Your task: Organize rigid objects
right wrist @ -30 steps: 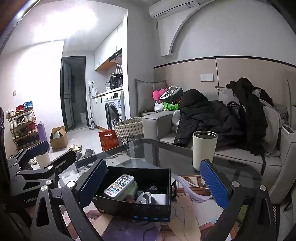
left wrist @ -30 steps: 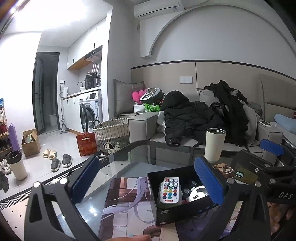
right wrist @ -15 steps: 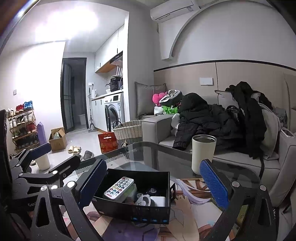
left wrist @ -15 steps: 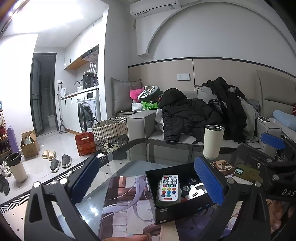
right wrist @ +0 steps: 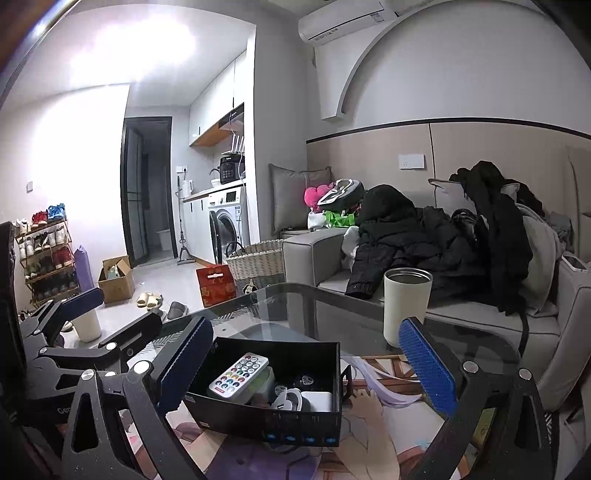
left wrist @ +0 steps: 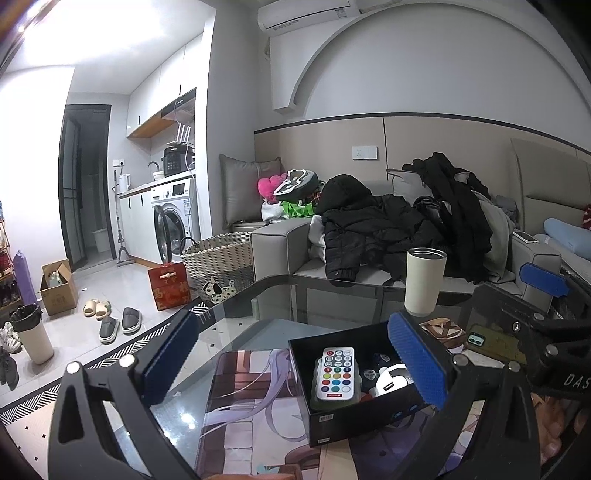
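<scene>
Both the left gripper [left wrist: 295,354] and right gripper [right wrist: 306,363] are held spread and empty above the black box [right wrist: 273,410], in which a remote [left wrist: 337,373] is seen.

A grey sofa [left wrist: 280,240] stands along a beige panelled wall [left wrist: 317,147], covered with dark jackets [left wrist: 373,225] and cushions. An air conditioner [left wrist: 306,11] hangs high on the white wall. On the left, a washing machine [left wrist: 171,221] sits under white cabinets, beside a dark doorway [left wrist: 83,181]. A woven basket [left wrist: 221,258], slippers [left wrist: 96,307] and a cardboard box [left wrist: 57,282] are on the pale tiled floor
</scene>
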